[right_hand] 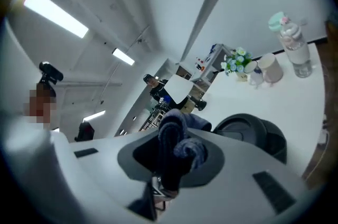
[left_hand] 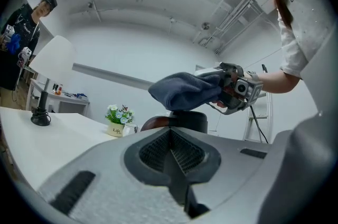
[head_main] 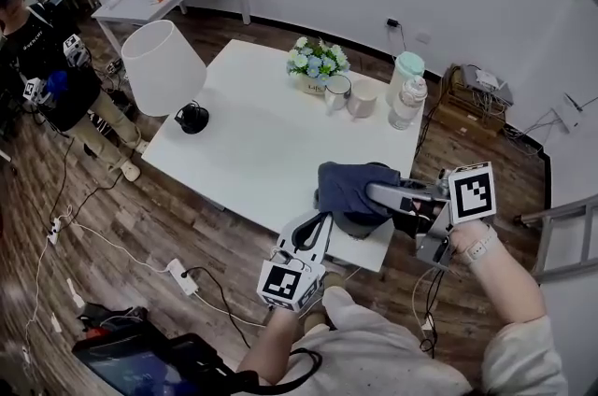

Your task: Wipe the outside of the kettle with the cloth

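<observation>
Over kettle (head_main: 363, 224), right hand-held gripper (head_main: 378, 194) clamps cloth (head_main: 344, 182); left hand-held gripper (head_main: 316, 226) closed, empty.

The cloth (head_main: 348, 184) at lower centre is dark navy, over a black kettle (head_main: 363, 224) (its lid reads jet black in both gripper views). The table (head_main: 252, 151) is plain white. At upper left, the lampshade (head_main: 163, 67) is white. The flowers (head_main: 316, 58) are pale blue and white. The marker cube (head_main: 472, 191) at lower right shows black squares on white. The floor (head_main: 140, 217) is brown wood-grain.
</observation>
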Motion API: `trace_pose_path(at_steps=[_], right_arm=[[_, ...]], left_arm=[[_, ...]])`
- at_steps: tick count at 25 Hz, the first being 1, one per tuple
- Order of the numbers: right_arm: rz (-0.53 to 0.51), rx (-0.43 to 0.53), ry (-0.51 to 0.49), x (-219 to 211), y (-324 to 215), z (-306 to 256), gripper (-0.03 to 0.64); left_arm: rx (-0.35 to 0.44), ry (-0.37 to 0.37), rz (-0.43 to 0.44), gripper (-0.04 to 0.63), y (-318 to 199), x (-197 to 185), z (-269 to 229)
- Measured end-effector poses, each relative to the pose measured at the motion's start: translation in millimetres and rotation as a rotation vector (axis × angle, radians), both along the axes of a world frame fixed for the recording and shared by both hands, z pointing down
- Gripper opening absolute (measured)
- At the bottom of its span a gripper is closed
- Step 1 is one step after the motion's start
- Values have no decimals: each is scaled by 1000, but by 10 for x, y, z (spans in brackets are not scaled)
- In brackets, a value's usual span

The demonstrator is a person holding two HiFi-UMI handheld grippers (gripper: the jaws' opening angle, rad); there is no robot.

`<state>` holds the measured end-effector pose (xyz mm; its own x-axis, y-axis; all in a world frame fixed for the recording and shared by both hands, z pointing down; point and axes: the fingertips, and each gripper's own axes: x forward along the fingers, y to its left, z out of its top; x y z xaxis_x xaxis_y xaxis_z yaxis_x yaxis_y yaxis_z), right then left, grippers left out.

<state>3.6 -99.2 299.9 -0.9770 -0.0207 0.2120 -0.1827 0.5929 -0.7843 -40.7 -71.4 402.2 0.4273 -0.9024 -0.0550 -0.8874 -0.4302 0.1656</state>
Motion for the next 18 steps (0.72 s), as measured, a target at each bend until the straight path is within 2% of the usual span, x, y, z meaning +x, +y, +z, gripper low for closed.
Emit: trace_pose_path(at_steps=[4, 10, 18], right_arm=[[70, -104, -46, 194, -177, 121, 61], [135, -230, -201, 493, -327, 125, 61], [182, -248, -180, 929, -353, 240, 61]], left_arm=[[-10, 0, 3, 9, -39, 20, 47], [-19, -5, 18, 9, -99, 97, 86], [-29, -16, 34, 8, -134, 185, 80]])
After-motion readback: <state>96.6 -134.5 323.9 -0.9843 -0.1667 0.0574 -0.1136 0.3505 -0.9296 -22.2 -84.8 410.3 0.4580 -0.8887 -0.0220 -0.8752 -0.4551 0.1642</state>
